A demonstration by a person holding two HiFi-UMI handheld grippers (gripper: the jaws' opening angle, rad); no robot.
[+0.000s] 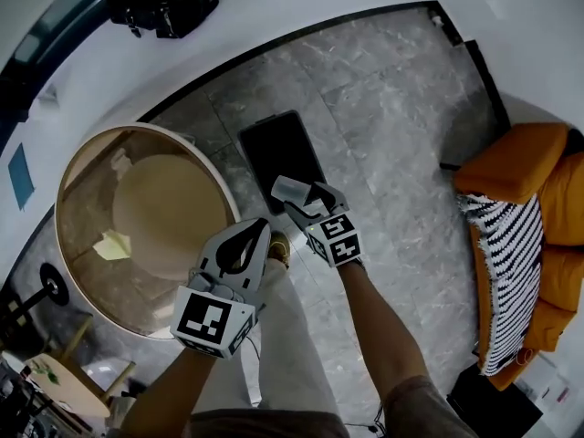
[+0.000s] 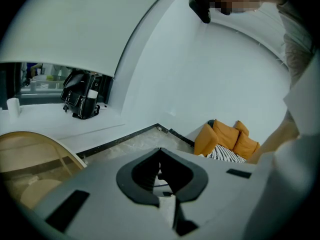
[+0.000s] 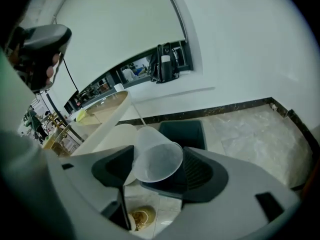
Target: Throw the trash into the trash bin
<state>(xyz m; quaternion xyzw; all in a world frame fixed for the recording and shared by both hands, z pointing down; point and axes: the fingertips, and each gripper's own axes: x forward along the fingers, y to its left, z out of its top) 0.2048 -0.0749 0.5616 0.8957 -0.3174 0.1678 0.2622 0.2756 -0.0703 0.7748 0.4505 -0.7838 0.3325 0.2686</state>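
My right gripper [image 1: 302,195] is shut on a translucent plastic cup [image 1: 291,190], which lies on its side between the jaws. In the right gripper view the cup [image 3: 156,155] has its mouth turned toward the camera, and the gripper [image 3: 159,167] holds it by the sides. A dark rectangular trash bin [image 1: 276,146] stands on the marble floor just beyond the cup and shows behind it [image 3: 183,132]. My left gripper [image 1: 261,227] hovers lower left of the right one, jaws shut with tips together and nothing between them [image 2: 160,153].
A round glass table [image 1: 137,130] with a yellow paper scrap [image 1: 113,245] stands left of the bin. An orange sofa [image 1: 520,164] with a striped cushion [image 1: 509,272] is at the right. A black bag [image 1: 161,4] sits on the white ledge. My shoe [image 1: 277,245] is below the bin.
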